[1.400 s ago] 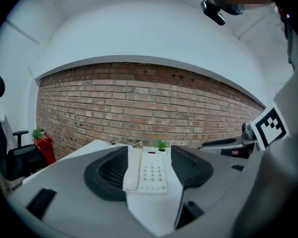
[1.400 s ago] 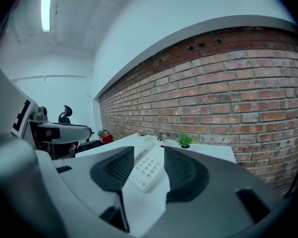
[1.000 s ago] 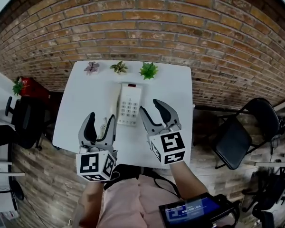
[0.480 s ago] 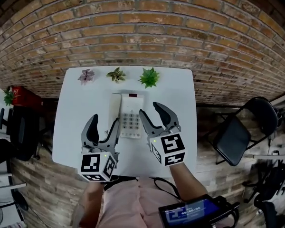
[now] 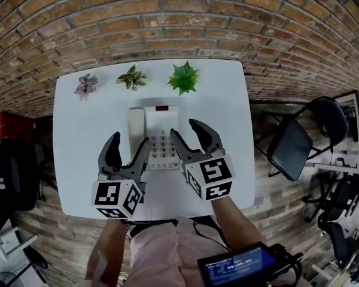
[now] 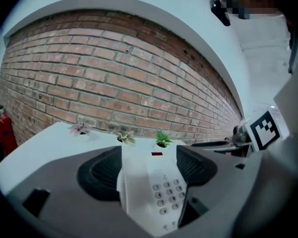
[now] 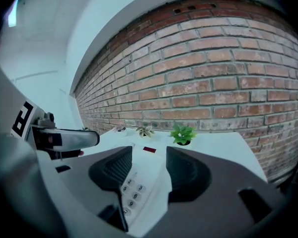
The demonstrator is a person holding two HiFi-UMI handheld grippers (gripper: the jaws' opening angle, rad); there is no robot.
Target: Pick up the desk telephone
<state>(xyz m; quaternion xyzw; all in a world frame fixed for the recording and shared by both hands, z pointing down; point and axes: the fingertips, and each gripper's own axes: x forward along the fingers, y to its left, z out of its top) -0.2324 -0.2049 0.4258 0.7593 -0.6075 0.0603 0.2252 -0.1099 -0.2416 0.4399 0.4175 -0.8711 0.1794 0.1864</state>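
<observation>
Since the lift turns on how the phone lies between our two tools, we start with the white table [image 5: 84, 130]. It stands against a brick wall [image 5: 179, 17]. The desk telephone [image 5: 157, 137] rests flat on it, a little back from the middle. Its long axis runs straight away from us toward the wall, so its short near end faces the grippers.

The left gripper [image 5: 130, 141] has its jaws spread wide and grips nothing. From the head view they bracket the phone's left half, where the handset [image 5: 136, 126] lies in its cradle. In the left gripper view the telephone [image 6: 154, 187] fills the gap between the two dark pads, but we cannot tell whether either pad touches it.

The right gripper [image 5: 184, 129] is just as wide open and also empty. Its inner jaw sits at the phone's right edge beside the keypad [image 5: 161, 148], and its outer jaw hangs over bare table. In the right gripper view the telephone [image 7: 139, 187] shows low and to the left between the pads.

Both tools are about equally near, one on each long side. We judge that closing in across the short width is what the lift calls for.

Three small potted plants [image 5: 183, 78] line the far edge, well apart from the phone.
</observation>
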